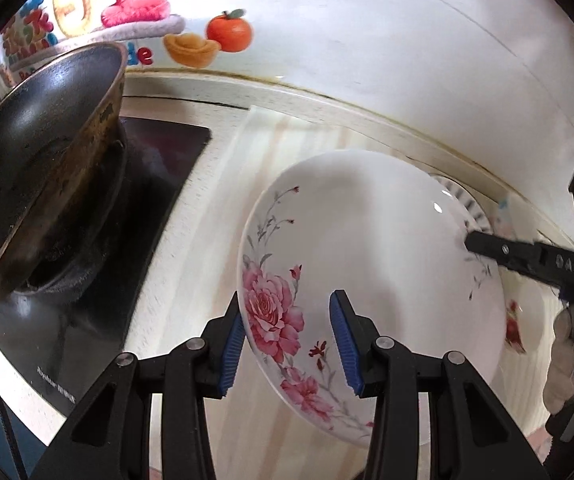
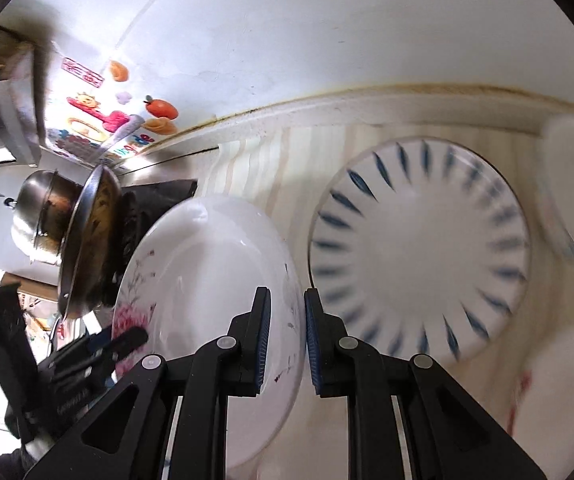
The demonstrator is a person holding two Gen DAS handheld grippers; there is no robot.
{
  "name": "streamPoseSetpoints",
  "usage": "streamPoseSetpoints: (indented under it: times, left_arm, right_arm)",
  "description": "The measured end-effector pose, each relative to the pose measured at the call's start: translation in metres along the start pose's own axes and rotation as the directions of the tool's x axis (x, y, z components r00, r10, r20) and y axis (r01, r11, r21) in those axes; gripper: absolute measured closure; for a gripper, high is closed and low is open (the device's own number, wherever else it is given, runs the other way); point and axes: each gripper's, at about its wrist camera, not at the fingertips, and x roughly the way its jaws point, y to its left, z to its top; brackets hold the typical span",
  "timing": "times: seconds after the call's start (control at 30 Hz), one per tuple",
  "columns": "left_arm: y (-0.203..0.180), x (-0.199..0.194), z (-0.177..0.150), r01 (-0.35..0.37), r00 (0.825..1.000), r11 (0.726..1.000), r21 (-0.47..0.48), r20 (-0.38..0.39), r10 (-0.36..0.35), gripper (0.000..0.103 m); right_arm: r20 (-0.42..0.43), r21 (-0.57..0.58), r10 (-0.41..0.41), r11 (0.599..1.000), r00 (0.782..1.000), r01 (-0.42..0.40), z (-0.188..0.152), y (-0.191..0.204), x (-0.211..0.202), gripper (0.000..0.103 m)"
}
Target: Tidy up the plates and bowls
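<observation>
A white deep plate with pink roses (image 1: pixel 367 248) is held up, tilted, above the counter. My left gripper (image 1: pixel 287 344) is shut on its near rim by the big rose: one blue pad on the outer edge, the other over the inside. My right gripper (image 2: pixel 287 340) is shut on the opposite rim (image 2: pixel 291 280), and its black finger (image 1: pixel 483 246) shows on the plate's far side. The left gripper (image 2: pixel 127 338) appears at the plate's left edge in the right wrist view. Behind lies a white plate with blue dashes (image 2: pixel 419 248), partly hidden in the left wrist view (image 1: pixel 459 196).
A dark wok (image 1: pixel 35 160) sits on the black stove (image 1: pixel 167 148) at the left, with a steel pot (image 2: pixel 39 208) beyond it. A dish with a red motif (image 1: pixel 527 320) lies at the right on the pale striped counter mat (image 1: pixel 287 136). A white bowl (image 2: pixel 571 152) stands by the wall. A gloved hand (image 1: pixel 571 344) holds the right gripper.
</observation>
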Motion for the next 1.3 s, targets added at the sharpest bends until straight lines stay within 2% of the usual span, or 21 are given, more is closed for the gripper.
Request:
streamPoseSetpoints:
  times: [0.3,0.43,0.63,0.93,1.07,1.3]
  left_arm:
    - [-0.046,-0.013,-0.035,0.067,0.997,0.993,0.097,-0.045,-0.063,0.065]
    - [-0.07,-0.007,-0.051,0.095,0.993,0.984,0.152,-0.09,-0.082,0.065]
    - [-0.095,0.012,-0.079,0.11,0.984,0.967,0.229,-0.164,-0.073,0.065]
    - [-0.119,0.04,-0.108,0.098,0.97,0.951,0.294,-0.242,-0.025,0.065]
    - [-0.123,0.051,-0.112,0.095,0.962,0.95,0.299,-0.273,-0.011,0.065]
    - [-0.127,0.062,-0.114,0.071,0.958,0.949,0.307,-0.286,0.021,0.065]
  right_arm:
    - [0.038,0.099,-0.008,0.995,0.999,0.004,-0.09,-0.041,-0.065,0.084]
    - [0.048,0.154,-0.021,0.988,0.999,0.013,-0.128,-0.062,-0.08,0.084]
    - [0.033,0.235,-0.037,0.972,0.999,0.028,-0.176,-0.094,-0.085,0.084]
    - [-0.006,0.29,-0.059,0.955,0.998,0.058,-0.21,-0.127,-0.076,0.084]
    - [-0.02,0.296,-0.055,0.953,0.998,0.059,-0.211,-0.134,-0.071,0.084]
    - [-0.043,0.294,-0.055,0.954,0.998,0.066,-0.205,-0.139,-0.06,0.084]
